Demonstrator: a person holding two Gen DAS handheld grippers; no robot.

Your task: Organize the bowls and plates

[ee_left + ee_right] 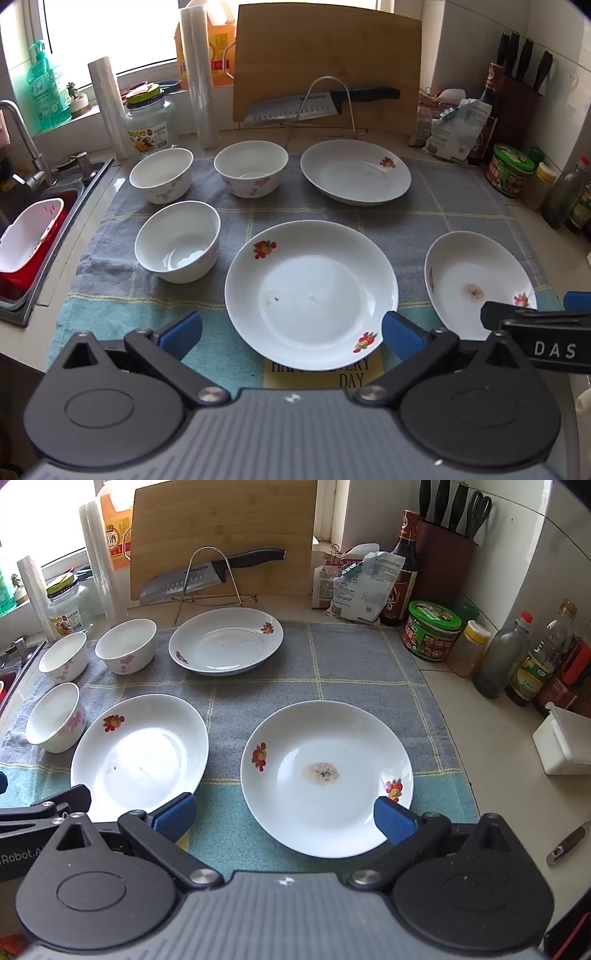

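**Both tongs spread, nothing lifted yet**

While both tongs hang released above the checked cloth (461,192), the left gripper (291,332) frames the middle plate (312,291) and the right gripper (284,818) frames the stained plate (327,775). Judged best: slide one finger under a near rim, pinch, lift level, then stack. Plates lie flat, face up, round, without a long axis. Three bowls (177,242) sit upright left of the middle plate; a third plate (354,171) lies beyond it.
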